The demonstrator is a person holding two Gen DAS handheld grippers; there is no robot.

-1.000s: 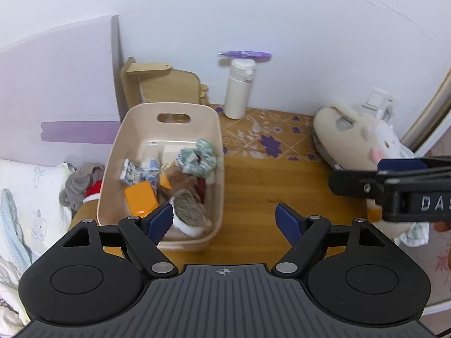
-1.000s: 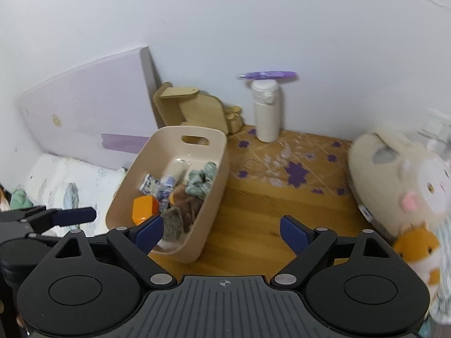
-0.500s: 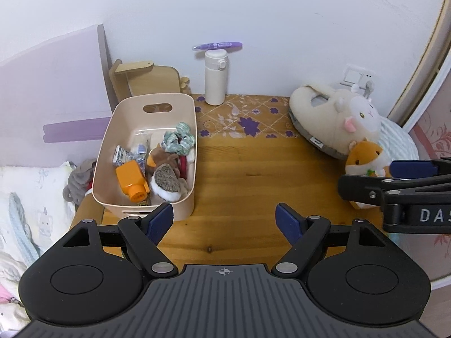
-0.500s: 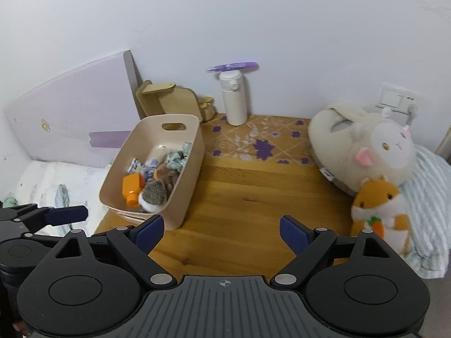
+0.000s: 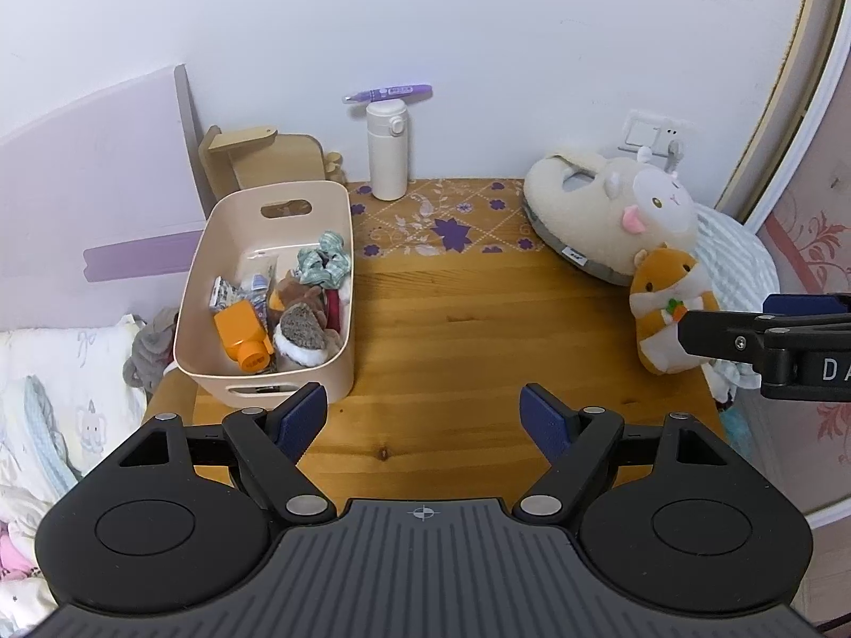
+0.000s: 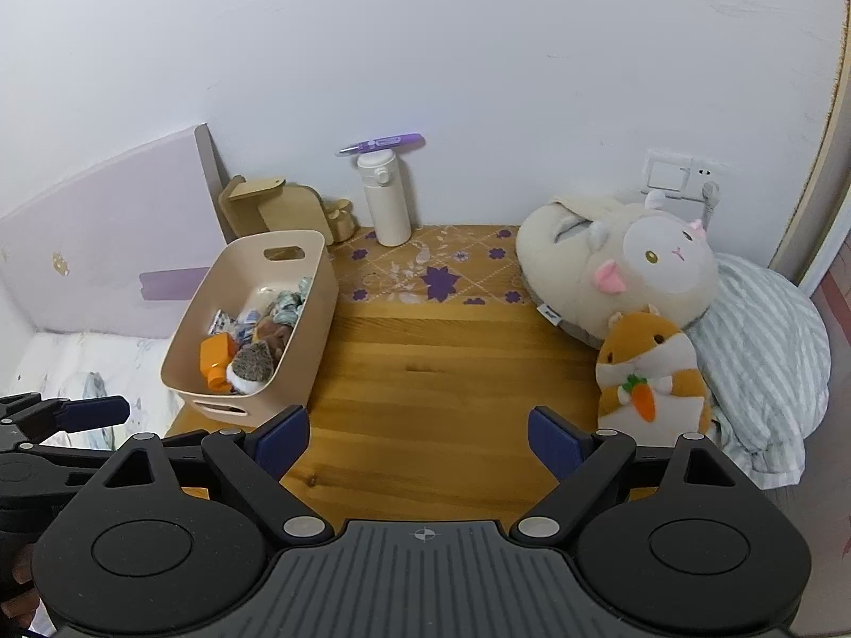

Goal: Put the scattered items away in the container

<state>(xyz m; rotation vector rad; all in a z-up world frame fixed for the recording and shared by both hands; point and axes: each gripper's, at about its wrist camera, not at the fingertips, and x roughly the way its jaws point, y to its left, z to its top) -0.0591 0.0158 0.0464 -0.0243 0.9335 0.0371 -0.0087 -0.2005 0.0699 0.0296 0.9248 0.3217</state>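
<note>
A beige bin (image 5: 340,234) (image 6: 319,276) stands at the left of the wooden table (image 5: 468,329) (image 6: 452,372). It holds several small items: an orange bottle (image 5: 242,335) (image 6: 215,356), a grey hedgehog toy (image 5: 300,335) (image 6: 252,364), a green scrunchie (image 5: 324,260) and packets. My left gripper (image 5: 424,420) is open and empty above the table's near edge, right of the bin's front corner. My right gripper (image 6: 417,438) is open and empty over the near edge too. It also shows at the right of the left wrist view (image 5: 771,329).
A white bottle (image 5: 387,151) (image 6: 385,199) with a purple pen (image 5: 388,93) on top stands by the back wall. A cream plush slipper (image 5: 606,223) (image 6: 611,271), an orange hamster plush (image 5: 667,308) (image 6: 646,372) and a striped cloth (image 6: 766,340) sit at the right. A wooden stand (image 5: 260,159) is behind the bin. Bedding (image 5: 58,372) lies left.
Both grippers have drawn back and up from the bin, so the whole table now shows. Both stay open and empty. The bin's contents have not moved.
</note>
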